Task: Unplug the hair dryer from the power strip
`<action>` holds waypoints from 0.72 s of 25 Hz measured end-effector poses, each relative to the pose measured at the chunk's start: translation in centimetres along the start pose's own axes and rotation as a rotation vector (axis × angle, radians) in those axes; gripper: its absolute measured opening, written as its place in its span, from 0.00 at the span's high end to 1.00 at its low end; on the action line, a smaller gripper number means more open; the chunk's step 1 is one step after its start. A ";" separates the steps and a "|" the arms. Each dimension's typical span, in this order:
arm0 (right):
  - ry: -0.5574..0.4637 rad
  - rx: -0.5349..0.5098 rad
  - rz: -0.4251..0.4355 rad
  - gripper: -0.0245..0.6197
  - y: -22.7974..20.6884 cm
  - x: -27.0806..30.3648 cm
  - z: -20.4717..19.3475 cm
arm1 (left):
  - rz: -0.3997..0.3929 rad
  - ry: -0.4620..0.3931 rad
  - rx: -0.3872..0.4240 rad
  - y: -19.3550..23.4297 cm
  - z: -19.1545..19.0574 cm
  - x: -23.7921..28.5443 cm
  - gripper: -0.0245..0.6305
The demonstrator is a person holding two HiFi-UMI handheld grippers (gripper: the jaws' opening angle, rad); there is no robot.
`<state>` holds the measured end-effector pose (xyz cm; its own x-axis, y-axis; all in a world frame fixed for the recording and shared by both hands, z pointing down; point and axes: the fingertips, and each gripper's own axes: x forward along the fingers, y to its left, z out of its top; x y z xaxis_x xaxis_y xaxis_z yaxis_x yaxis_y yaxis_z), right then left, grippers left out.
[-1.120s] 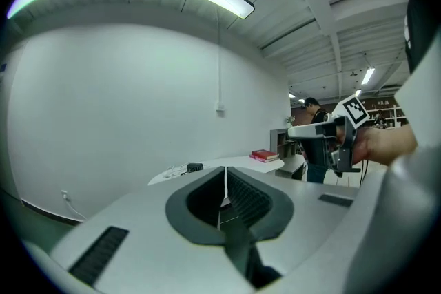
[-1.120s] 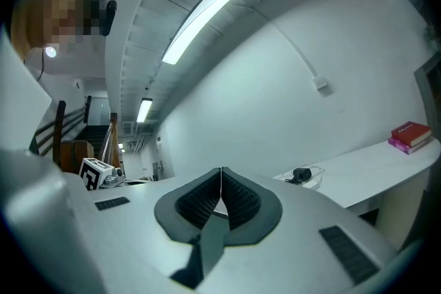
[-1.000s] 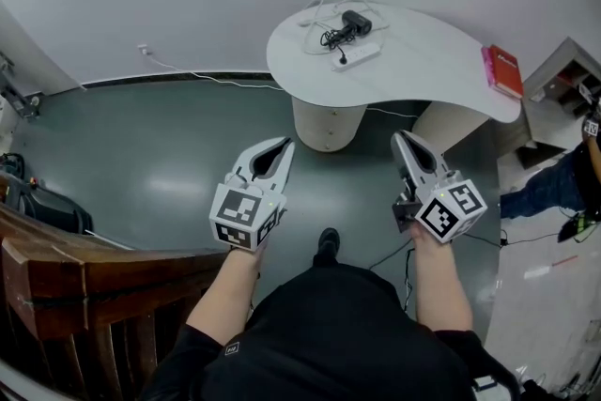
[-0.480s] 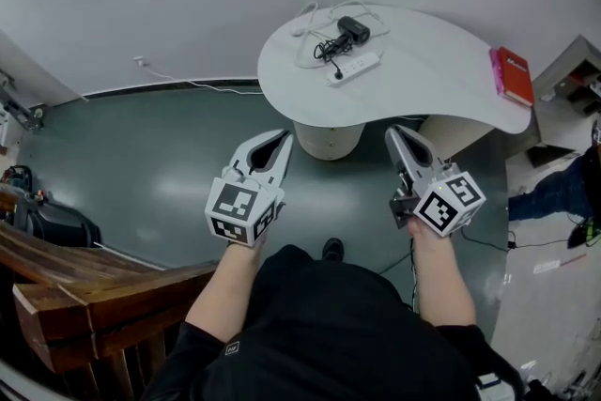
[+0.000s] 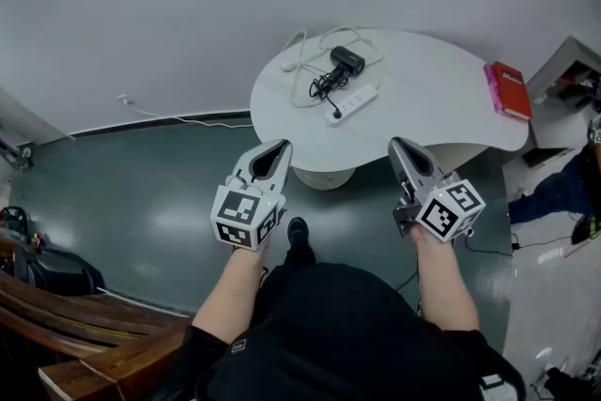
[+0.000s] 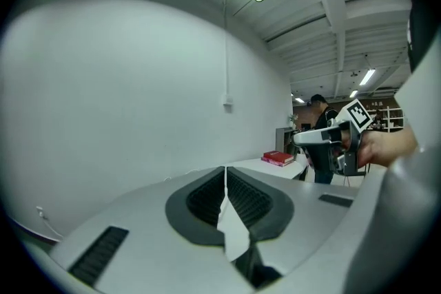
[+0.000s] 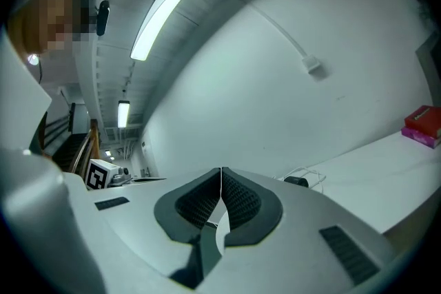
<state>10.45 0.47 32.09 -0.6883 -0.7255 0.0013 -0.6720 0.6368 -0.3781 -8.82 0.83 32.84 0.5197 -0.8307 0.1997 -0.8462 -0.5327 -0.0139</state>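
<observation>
The hair dryer (image 5: 346, 59) lies at the far left of the white table (image 5: 432, 89), with the power strip (image 5: 354, 101) just nearer. The left gripper (image 5: 280, 146) and right gripper (image 5: 395, 144) hover by the table's near edge, both with jaws together and empty

The head view looks steeply down on the left gripper (image 5: 278, 146), the right gripper (image 5: 398, 145) and the table (image 5: 432, 89) ahead. Each gripper view looks nearly level along its jaws; both share the table and book (image 5: 508, 90).
</observation>
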 end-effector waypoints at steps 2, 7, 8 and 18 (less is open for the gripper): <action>-0.013 -0.001 -0.023 0.91 -0.9 2.5 0.8 | -0.022 0.001 0.008 2.5 0.6 1.7 0.93; -0.035 -0.015 -0.060 0.91 -2.3 9.1 2.8 | -0.073 -0.020 0.031 8.1 2.5 5.7 0.93; -0.036 -0.019 -0.067 0.91 -2.5 10.3 3.1 | -0.086 -0.020 0.029 9.0 2.6 6.4 0.93; 0.038 -0.023 -0.174 0.91 -4.9 15.4 1.2 | -0.184 0.015 0.011 14.1 0.9 11.8 0.93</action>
<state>3.53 -14.13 32.89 -0.5703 -0.8153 0.1004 -0.7878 0.5081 -0.3481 -14.51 -16.61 34.14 0.6639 -0.7165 0.2141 -0.7354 -0.6775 0.0133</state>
